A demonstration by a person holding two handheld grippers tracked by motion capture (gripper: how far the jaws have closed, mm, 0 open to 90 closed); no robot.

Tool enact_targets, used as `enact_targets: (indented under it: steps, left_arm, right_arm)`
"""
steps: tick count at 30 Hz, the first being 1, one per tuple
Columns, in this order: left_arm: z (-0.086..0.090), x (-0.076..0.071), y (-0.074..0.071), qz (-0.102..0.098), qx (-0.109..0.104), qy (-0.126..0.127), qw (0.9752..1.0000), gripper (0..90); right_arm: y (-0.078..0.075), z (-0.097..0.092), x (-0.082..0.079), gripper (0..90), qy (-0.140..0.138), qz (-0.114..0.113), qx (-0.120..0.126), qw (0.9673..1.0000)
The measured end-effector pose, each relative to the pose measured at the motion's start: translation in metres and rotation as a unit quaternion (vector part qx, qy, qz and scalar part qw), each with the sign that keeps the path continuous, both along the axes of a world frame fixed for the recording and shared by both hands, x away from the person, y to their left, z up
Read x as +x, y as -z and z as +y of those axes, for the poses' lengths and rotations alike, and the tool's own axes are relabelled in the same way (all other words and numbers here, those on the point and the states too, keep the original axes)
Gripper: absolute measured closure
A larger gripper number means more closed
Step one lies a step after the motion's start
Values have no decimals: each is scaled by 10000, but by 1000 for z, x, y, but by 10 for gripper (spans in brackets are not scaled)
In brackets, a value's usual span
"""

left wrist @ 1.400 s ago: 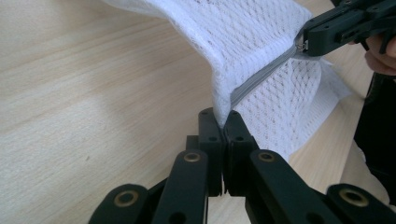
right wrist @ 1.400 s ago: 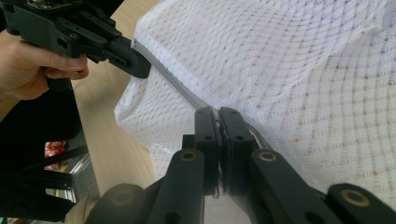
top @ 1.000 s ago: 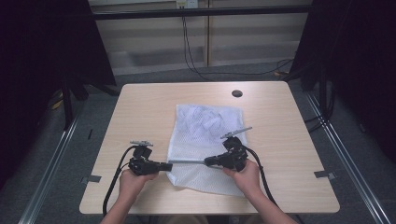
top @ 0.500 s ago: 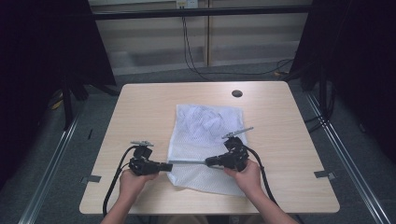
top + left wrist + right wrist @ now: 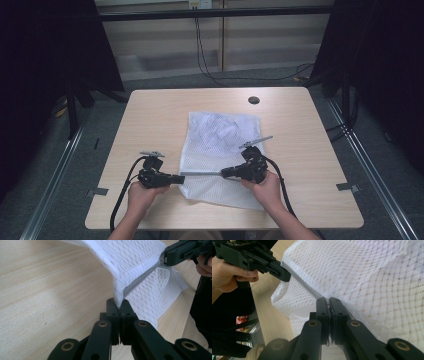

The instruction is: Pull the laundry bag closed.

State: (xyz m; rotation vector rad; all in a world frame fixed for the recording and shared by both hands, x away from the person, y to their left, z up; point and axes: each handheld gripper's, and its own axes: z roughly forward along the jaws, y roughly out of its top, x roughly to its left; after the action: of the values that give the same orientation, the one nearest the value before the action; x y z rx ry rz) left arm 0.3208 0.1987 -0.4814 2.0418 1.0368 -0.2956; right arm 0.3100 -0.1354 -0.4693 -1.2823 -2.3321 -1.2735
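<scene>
A white mesh bag (image 5: 220,140) lies flat in the middle of the table, with a grey zipper (image 5: 200,173) across its near part. My left gripper (image 5: 181,176) is shut on the bag's left edge at the zipper's end; in the left gripper view the jaws (image 5: 119,303) pinch the mesh (image 5: 140,262) beside the zipper (image 5: 142,280). My right gripper (image 5: 223,173) is shut on the zipper further right. The right gripper view has its jaws (image 5: 329,300) closed on the zipper line (image 5: 302,282), with mesh (image 5: 372,277) beyond. The zipper stretches taut and raised between both grippers.
The wooden table (image 5: 150,115) has a dark round grommet (image 5: 254,100) near its far edge. Black curtains stand at both sides, and cables run over the floor behind the table. A black cable (image 5: 122,195) trails from the left gripper.
</scene>
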Motion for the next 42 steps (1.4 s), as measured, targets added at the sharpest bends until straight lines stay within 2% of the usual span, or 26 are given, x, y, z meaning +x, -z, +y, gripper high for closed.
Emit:
enact_targets:
  steps: [2,17,25,27,30,32,34,42]
  left_arm:
    - [0,0,0,15,-50,-33,10000,887]
    - [1,0,0,11,4,-17,10000,887]
    - [3,0,2,77,-127,-117,9998,887]
    - [4,0,1,74,-102,-48,9999,887]
    - [6,-1,0,-1,25,-145,9999,888]
    - [11,0,1,85,-150,-209,9996,888]
    - [12,0,0,37,-129,-184,9997,888]
    - [10,-1,-1,31,-111,-177,9998,887]
  right_arm:
    - [0,0,0,871,4,7,19,10000]
    - [-1,-3,1,871,-15,-3,14,10000]
    - [-2,-5,1,871,30,-10,16,10000]
    - [-2,-6,1,871,24,6,18,10000]
    - [-2,-7,2,871,57,-20,-32,10000]
    - [-2,-13,2,871,132,-12,-72,9999]
    - [-2,-18,2,871,167,5,29,9999]
    - [-3,-19,1,871,166,1,-54,9998]
